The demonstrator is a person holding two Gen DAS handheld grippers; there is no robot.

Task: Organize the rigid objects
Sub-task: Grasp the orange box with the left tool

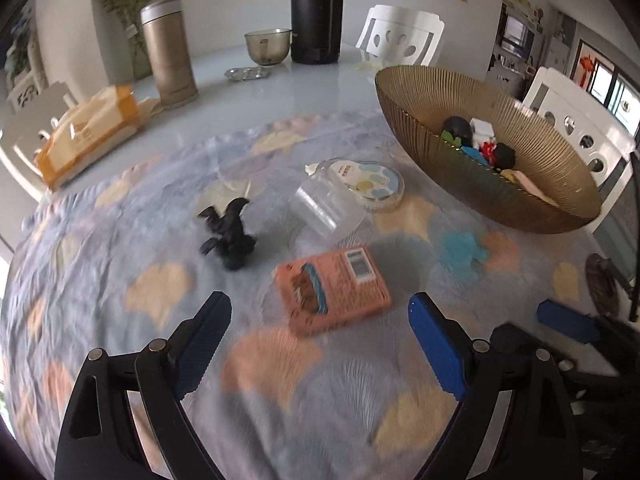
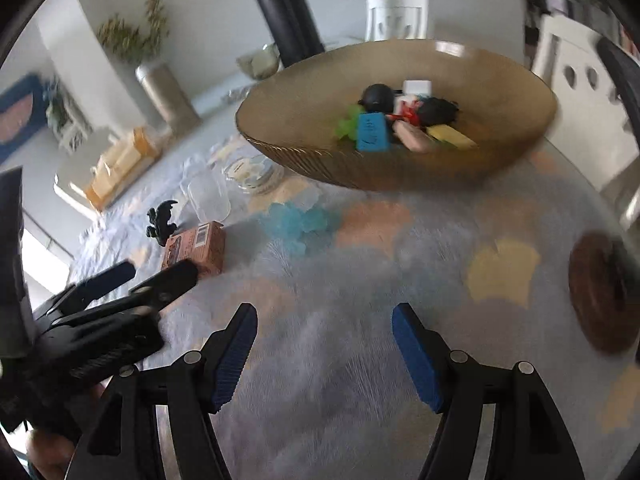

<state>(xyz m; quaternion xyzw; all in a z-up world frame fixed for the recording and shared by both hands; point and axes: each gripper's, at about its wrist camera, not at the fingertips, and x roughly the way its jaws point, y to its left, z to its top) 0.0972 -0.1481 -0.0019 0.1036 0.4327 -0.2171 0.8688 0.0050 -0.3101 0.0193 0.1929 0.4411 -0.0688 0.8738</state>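
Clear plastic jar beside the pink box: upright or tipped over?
Tipped. The clear plastic jar lies on its side on the tablecloth, mouth toward the pink box.

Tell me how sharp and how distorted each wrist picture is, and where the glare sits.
Left wrist view: fisheye bends the table edge; the cloth smears near the open left gripper, while the pink box and ribbed bowl stay readable; soft sheen on the bare tabletop. Right wrist view: blurrier throughout, bowl contents smeared; the bright patch at the left edge is blown out.

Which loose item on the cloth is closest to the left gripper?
The pink box, lying flat just ahead of the open left gripper; the black figurine and clear container sit farther back.
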